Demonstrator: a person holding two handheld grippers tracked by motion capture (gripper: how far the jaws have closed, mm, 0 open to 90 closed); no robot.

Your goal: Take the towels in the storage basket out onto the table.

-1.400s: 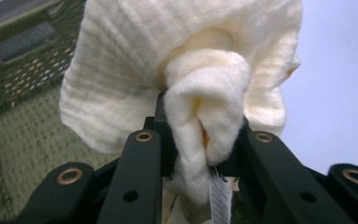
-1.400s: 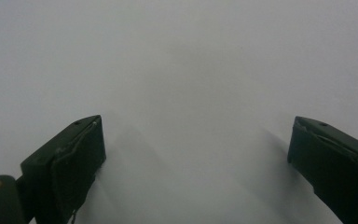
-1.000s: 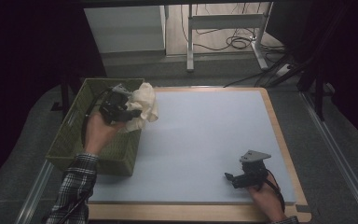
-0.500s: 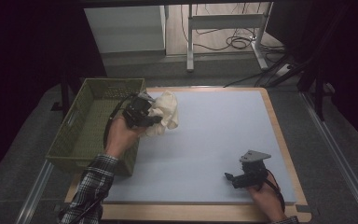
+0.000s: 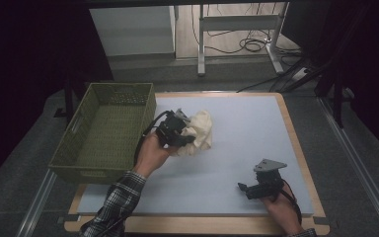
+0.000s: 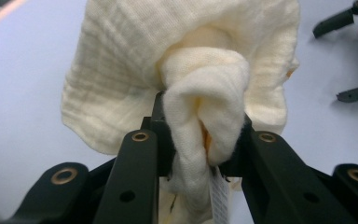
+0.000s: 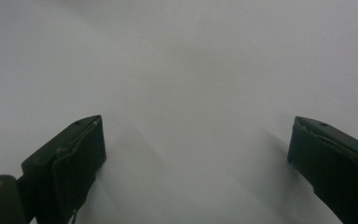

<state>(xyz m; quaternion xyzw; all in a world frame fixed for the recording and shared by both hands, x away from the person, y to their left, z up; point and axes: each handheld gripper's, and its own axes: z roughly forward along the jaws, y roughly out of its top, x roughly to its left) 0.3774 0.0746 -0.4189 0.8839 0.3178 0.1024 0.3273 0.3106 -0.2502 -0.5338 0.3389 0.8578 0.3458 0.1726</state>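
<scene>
A green woven basket sits at the table's left edge; just right of the basket, the left gripper is clamped on a bunched fold of a cream cloth, held over the table's pale mat; the cloth looks soft, light and limp, likely to sag and unfurl, so a gathered fold is the sound place to pinch; far right of the basket, the right gripper rests with jaws wide apart, holding nothing.
</scene>
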